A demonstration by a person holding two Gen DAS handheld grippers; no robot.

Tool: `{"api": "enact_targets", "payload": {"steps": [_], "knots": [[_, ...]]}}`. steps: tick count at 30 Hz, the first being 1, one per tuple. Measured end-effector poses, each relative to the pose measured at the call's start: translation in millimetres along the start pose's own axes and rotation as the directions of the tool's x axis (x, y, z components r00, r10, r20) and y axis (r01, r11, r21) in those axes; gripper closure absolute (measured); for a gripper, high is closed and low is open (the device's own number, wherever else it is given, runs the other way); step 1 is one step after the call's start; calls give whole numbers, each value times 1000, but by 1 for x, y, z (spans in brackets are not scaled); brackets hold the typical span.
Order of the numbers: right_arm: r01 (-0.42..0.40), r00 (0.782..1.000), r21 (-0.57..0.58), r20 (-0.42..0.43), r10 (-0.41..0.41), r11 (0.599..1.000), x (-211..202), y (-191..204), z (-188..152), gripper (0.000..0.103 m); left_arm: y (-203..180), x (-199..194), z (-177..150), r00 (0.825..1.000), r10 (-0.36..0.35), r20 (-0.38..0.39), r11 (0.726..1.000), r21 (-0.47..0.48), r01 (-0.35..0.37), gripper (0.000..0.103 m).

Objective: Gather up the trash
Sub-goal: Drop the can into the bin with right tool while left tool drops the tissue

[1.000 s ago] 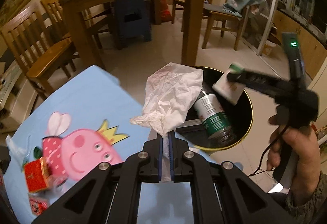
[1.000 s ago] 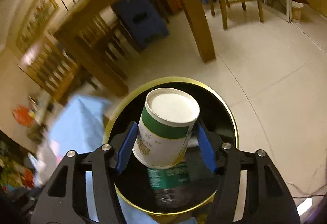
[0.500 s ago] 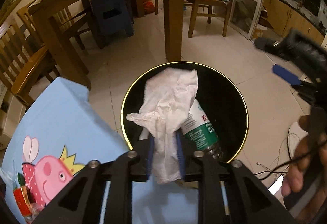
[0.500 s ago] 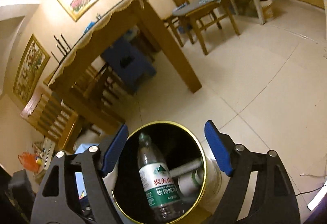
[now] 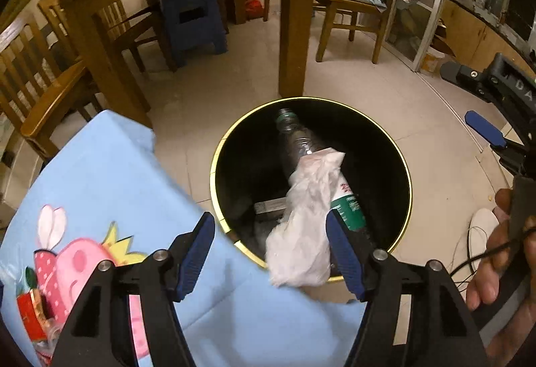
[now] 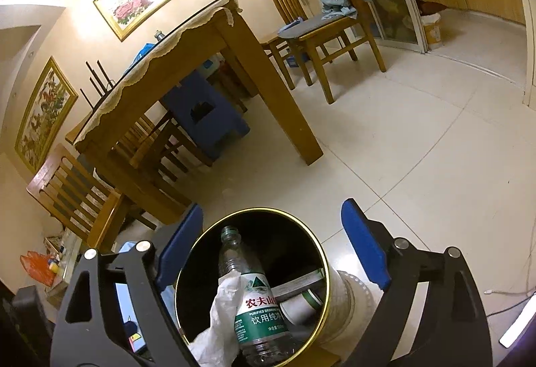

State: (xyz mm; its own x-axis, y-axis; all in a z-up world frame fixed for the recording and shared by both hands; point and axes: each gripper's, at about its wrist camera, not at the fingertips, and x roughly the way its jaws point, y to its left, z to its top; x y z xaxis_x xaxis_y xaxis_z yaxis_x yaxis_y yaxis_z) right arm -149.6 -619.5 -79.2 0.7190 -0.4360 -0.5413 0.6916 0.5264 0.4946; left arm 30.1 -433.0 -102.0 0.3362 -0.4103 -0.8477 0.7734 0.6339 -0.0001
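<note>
Pale floor tiles spread under everything, and nearest me a blue cloth point(image 5: 110, 186) covers the low table. My left gripper point(image 5: 268, 253) is spread wide over the cloth's edge, holding nothing; the tissue point(image 5: 306, 223) sits just past its fingers, draped over the bin's point(image 5: 407, 179) near rim and against the bottle point(image 5: 348, 209) inside. My right gripper point(image 6: 273, 261) also gapes empty above the bin point(image 6: 321, 266), where the bottle point(image 6: 254, 310) leans upright, tissue point(image 6: 221, 326) beside it, a cup point(image 6: 298, 306) lying behind. Farther off stand a wooden table point(image 6: 201, 65) and chairs point(image 6: 328, 28).
</note>
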Motion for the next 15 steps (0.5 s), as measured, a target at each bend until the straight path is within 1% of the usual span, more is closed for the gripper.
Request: {"api": "enact_targets", "payload": {"steps": [3,5,9,15], "knots": [[14,1000,-21,5,-13,1000,0,8,-2,18,10,-18,-9,1000,15,22,1000,-17,-14,36],[23,1000,-33,13,-23,999,1,12,-3,15,17,-30,-13,999,27,38,999,-24,-26,35],[38,999,-77,27,-36,996,-3,25,-8,13,32,-59,-28,994,67,81,997,-50,-64,33],[18,1000,-196,22,-14,980,-4,63,-24,11,67,-102,-57,982,134,133,985,-126,-118,27]]}}
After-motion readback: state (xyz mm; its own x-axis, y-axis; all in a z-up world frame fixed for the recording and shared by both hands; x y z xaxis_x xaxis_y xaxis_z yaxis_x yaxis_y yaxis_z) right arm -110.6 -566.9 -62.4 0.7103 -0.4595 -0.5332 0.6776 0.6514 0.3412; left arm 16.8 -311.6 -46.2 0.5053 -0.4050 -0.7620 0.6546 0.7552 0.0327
